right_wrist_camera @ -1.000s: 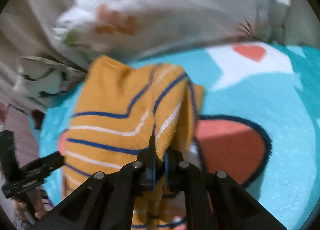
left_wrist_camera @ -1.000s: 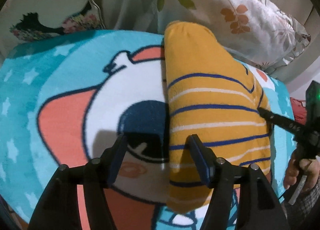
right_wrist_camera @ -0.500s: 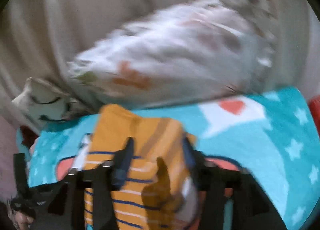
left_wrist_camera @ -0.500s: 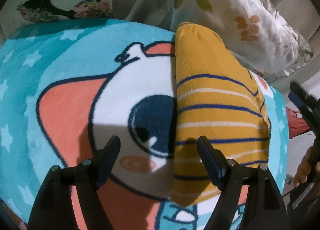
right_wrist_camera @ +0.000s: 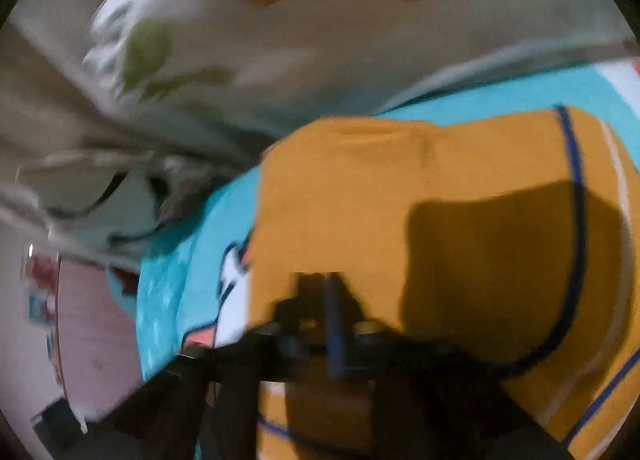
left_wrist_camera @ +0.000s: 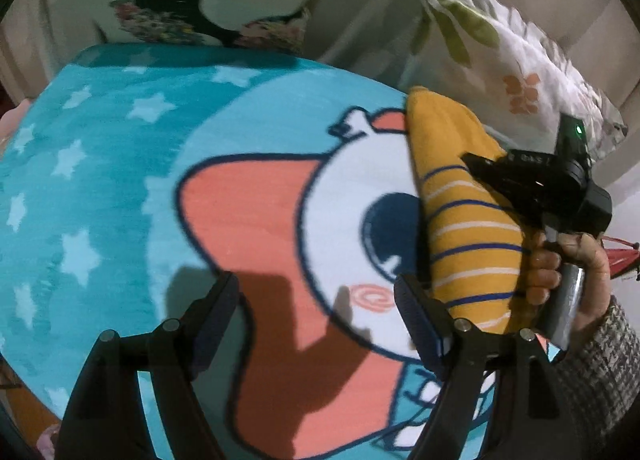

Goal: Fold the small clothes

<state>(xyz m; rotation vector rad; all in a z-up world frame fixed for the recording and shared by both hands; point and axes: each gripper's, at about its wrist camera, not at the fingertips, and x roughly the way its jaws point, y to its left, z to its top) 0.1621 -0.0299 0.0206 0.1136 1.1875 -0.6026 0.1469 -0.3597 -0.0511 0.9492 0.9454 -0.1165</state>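
On the blanket: yellow striped garment (left_wrist_camera: 460, 196) is lying folded lengthwise
Left gripper (left_wrist_camera: 316, 312): jaws standing apart, hovering empty
Right gripper (right_wrist_camera: 332, 324): too blurred, cannot tell
Advice: flattening creases before pinching

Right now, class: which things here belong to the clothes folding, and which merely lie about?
Belong:
yellow striped garment
left hand-held gripper
right hand-held gripper

Lying about:
teal cartoon blanket
leaf-print pillow
black-patterned cushion

Garment (left_wrist_camera: 460, 212) on blanket (left_wrist_camera: 120, 200), pillow (left_wrist_camera: 512, 72) behind.
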